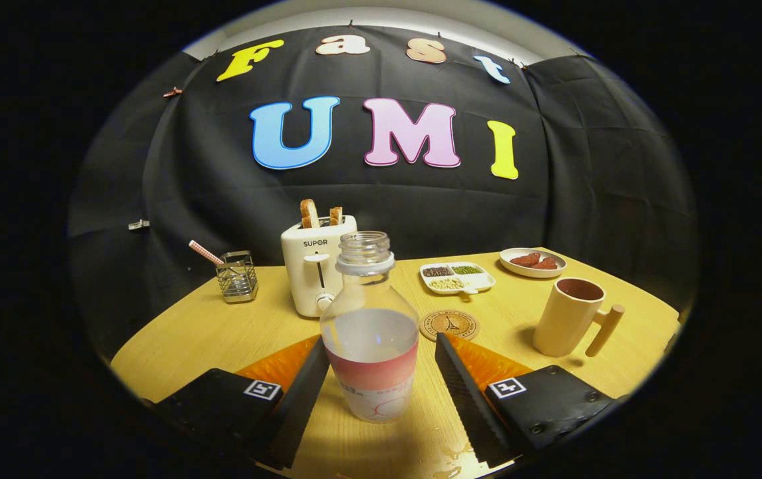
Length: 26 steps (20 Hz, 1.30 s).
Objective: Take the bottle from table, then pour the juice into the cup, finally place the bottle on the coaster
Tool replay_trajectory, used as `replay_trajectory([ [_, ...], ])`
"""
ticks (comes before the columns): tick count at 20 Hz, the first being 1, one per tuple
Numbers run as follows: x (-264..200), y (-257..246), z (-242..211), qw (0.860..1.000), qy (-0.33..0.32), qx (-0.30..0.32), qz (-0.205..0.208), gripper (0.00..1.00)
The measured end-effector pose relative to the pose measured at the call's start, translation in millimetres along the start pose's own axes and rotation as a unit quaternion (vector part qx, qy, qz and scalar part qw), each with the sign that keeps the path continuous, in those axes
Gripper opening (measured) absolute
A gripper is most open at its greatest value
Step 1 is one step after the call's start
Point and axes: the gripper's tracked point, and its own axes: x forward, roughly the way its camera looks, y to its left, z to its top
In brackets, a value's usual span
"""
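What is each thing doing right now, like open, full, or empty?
Bottle: upright, cap off, partly filled, between the fingers.
Fingers: open, one either side of the bottle; whether the left one touches it is unclear.
Cup: upright; its inside is hard to see.
Coaster: flat, nothing on it.
Toaster: two toast slices sticking up.
Tray: grains in its compartments.
Plate: holds reddish food.
Wire holder: holds a striped straw.

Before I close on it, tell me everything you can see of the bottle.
The bottle is clear plastic, uncapped, with a threaded neck and a white collar ring. It stands upright on the wooden table, roughly half full of pale liquid, with a pink-and-white label around its lower body. It sits between the gripper's open fingers; a small gap shows on each side.
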Motion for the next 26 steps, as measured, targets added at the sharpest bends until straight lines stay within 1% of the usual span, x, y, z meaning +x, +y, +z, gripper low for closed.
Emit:
replay_trajectory([
  [3,7,0,-2,1.000,-0.004,-0.014,-0.003,0.94],
  [6,13,4,-7,0.999,0.001,-0.034,-0.003,0.86],
  [7,13,4,-6,0.999,-0.001,-0.039,-0.003,0.85],
  [9,15,4,-6,0.999,-0.003,-0.045,-0.006,0.80],
  [12,16,4,-5,0.999,-0.005,-0.043,-0.011,0.80],
  [16,18,5,-6,0.999,-0.006,-0.044,0.000,0.76],
  [19,18,2,-6,0.999,-0.008,-0.037,-0.005,0.75],
  [21,18,4,-5,0.999,-0.007,-0.035,-0.001,0.75],
  [23,16,-2,-5,0.999,0.001,-0.031,-0.005,0.73],
  [24,14,-2,-2,1.000,0.004,-0.026,0.000,0.71],
  [26,10,-3,12,1.000,0.000,-0.002,0.008,0.71],
])
